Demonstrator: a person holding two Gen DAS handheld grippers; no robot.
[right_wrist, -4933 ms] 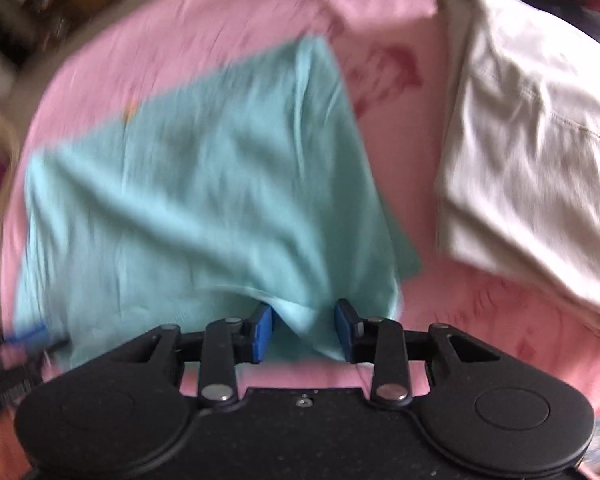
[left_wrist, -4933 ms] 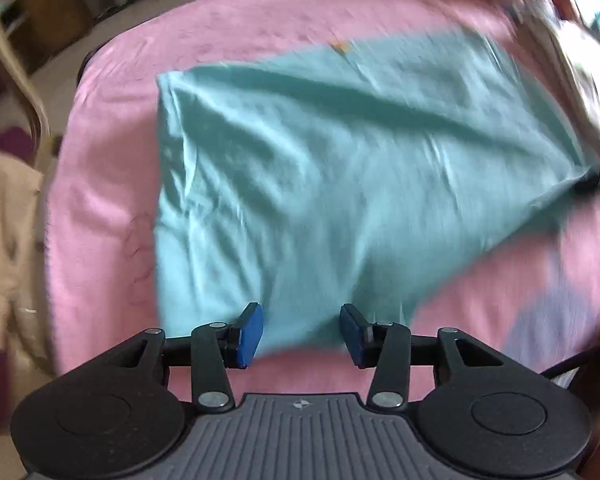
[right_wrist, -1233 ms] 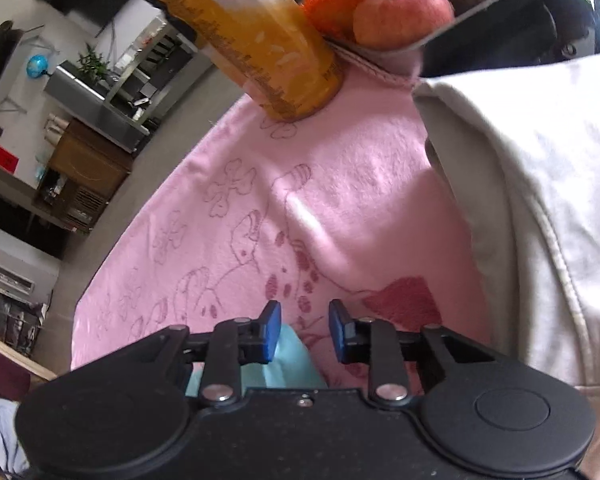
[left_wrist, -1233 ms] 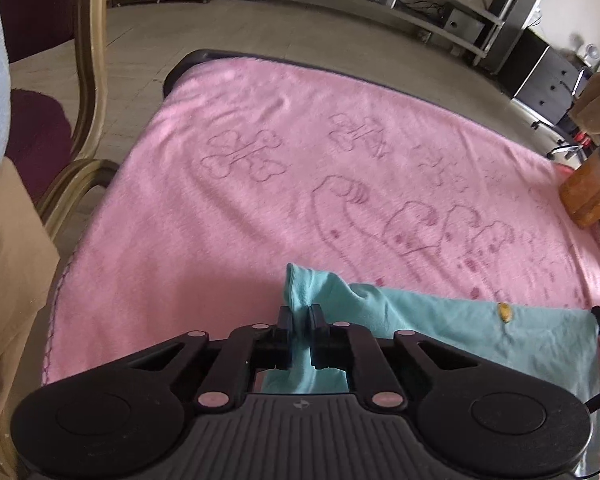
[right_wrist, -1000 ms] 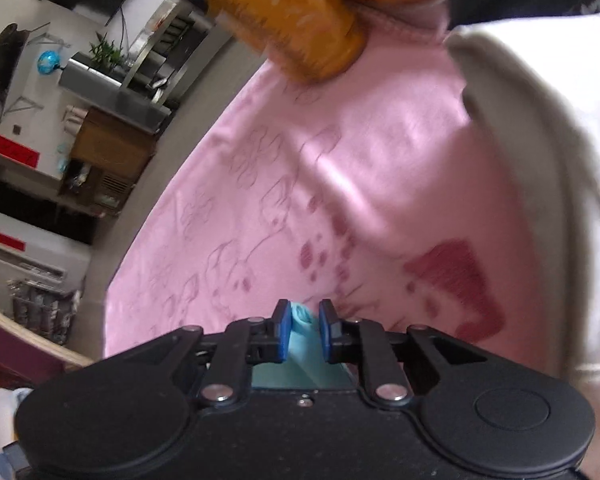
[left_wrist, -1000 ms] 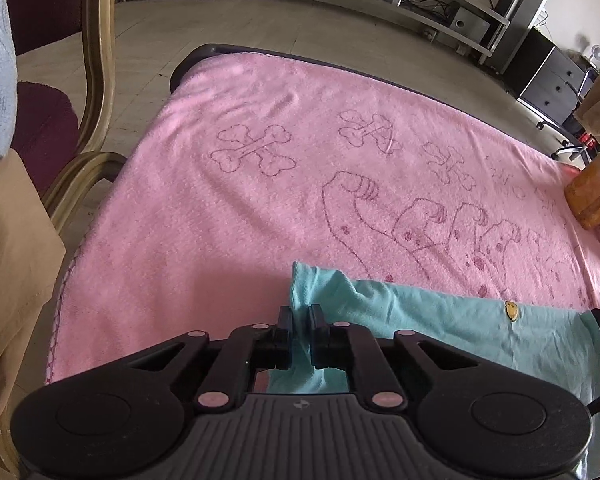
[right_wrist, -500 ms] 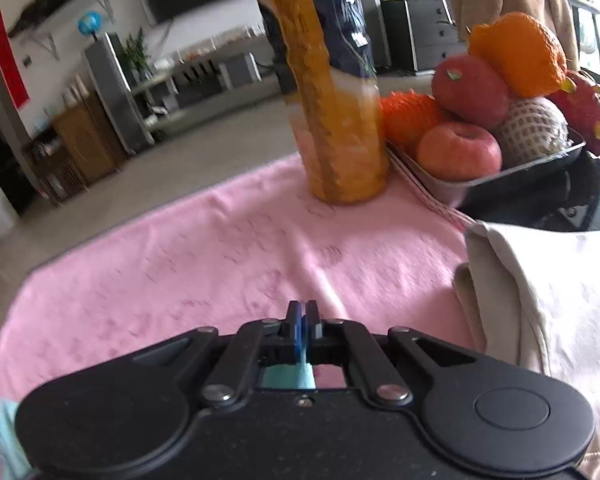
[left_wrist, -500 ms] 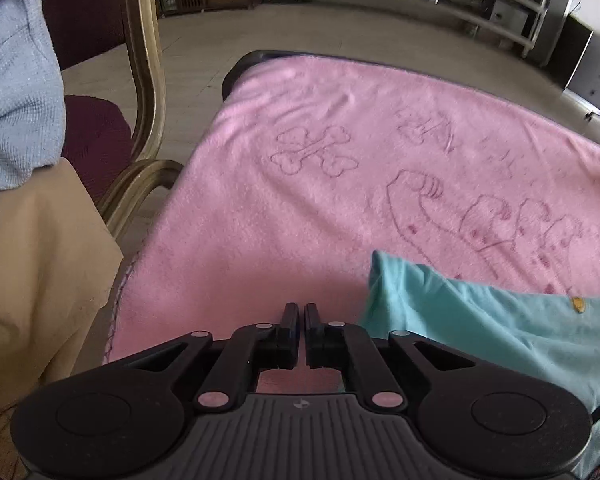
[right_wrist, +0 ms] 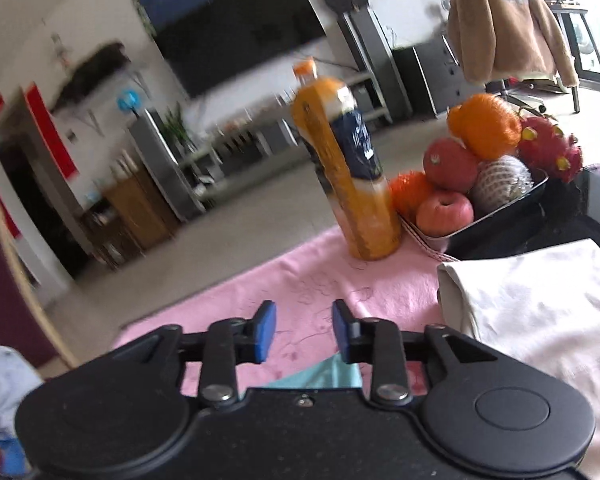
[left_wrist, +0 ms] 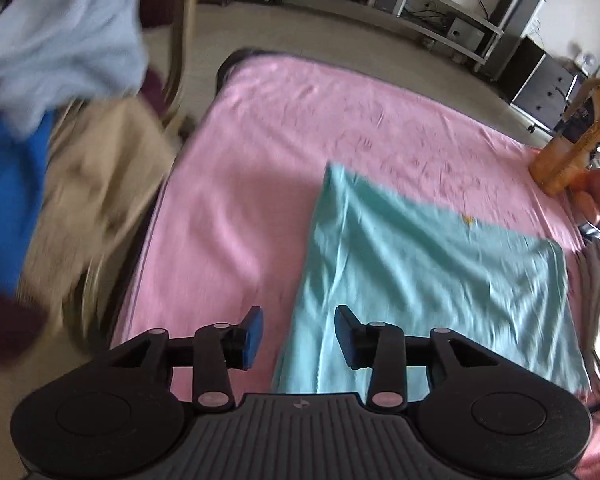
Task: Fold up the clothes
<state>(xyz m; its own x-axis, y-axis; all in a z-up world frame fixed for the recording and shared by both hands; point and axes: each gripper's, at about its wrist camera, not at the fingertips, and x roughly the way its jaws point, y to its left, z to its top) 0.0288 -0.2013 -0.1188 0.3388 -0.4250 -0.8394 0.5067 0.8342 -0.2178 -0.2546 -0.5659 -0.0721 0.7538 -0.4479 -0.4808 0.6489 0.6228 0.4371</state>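
Both pairs of fingers stand apart and hold nothing. The left gripper [left_wrist: 299,336] hangs above the near left edge of the flat teal cotton garment [left_wrist: 420,280], which lies as a smooth rectangle on the pink towel-covered surface [left_wrist: 260,152], toward its right side. The right gripper [right_wrist: 304,332] points out over the far edge, a teal corner [right_wrist: 324,374] just beneath it.

Whether another fold is due or the piece is finished I cannot settle. If one is due, it would do best to pinch two matching corners, lift them level, and lay edge on edge, clear of the folded cream cloth [right_wrist: 540,312] and the orange juice bottle [right_wrist: 348,184].
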